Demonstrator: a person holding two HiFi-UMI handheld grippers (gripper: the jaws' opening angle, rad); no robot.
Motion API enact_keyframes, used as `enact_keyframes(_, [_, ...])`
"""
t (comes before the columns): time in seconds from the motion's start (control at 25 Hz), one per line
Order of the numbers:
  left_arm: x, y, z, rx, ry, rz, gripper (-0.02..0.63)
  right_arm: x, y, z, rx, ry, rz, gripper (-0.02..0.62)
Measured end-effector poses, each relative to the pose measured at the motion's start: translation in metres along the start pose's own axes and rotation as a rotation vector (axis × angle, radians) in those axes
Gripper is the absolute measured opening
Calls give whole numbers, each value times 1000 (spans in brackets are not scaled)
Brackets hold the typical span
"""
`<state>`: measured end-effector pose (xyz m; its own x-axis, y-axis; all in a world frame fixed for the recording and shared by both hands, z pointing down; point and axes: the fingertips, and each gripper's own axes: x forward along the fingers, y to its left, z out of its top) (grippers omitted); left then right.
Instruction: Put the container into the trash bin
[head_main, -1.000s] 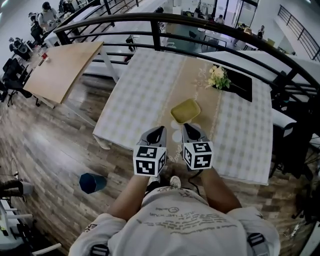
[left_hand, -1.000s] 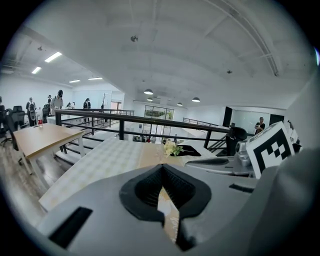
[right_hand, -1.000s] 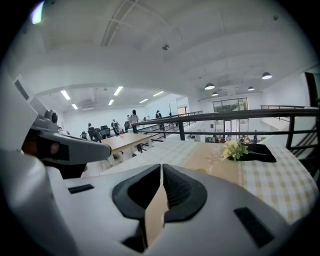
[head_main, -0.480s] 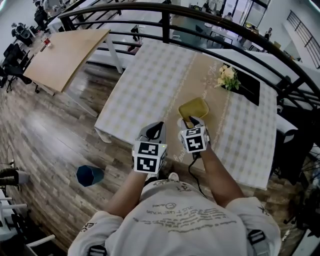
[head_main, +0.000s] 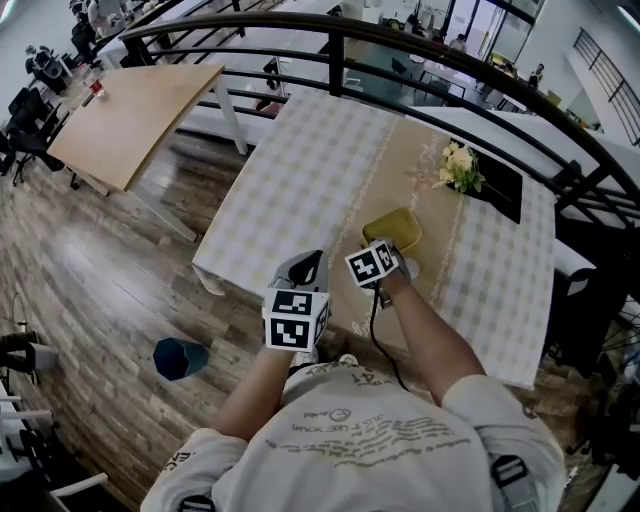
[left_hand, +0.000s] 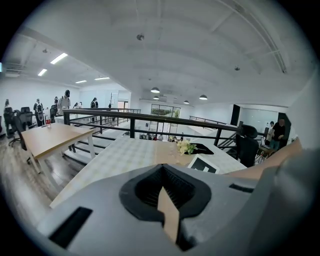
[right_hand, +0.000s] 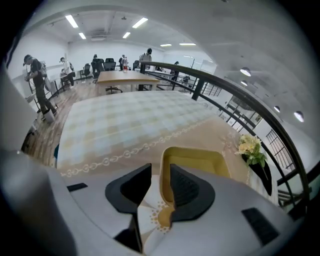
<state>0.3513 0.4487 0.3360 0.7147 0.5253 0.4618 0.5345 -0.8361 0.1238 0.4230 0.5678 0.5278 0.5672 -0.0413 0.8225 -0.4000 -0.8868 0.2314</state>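
A shallow yellow container (head_main: 392, 228) lies on the tan runner of the checked table (head_main: 300, 170). My right gripper (head_main: 397, 256) points steeply down at its near edge. In the right gripper view the jaws (right_hand: 160, 172) are opening, and the container's (right_hand: 197, 160) rim stands between them without the pads pressing on it. To the left, over the table's near edge, my left gripper (head_main: 312, 262) is held with its tips together and nothing in them (left_hand: 161, 167). The blue trash bin (head_main: 180, 358) stands on the wooden floor, left of me.
A bunch of pale flowers (head_main: 460, 168) and a black mat (head_main: 500, 170) sit at the table's far right. A dark railing (head_main: 340, 40) curves behind the table. A wooden table (head_main: 130, 115) stands at the far left, with people beyond.
My right gripper has gone forward and down to the container's near rim, rolled, and its jaws have opened. The left gripper has drifted a little along the table edge.
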Motion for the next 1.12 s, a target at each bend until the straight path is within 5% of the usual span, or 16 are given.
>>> enact_keyframes(0.44, [-12,30,-2,-43,0,42,3,34,0,-20,-40,177,-49,72])
enact_keyframes(0.52, [-14,32,-1,-40,-1,47,3,35,-3,-20,-41,174,-71,25])
enact_keyframes(1.12, [-16,27,8,-20,-22,10,3,5,3,-4,-107,92,-67,21])
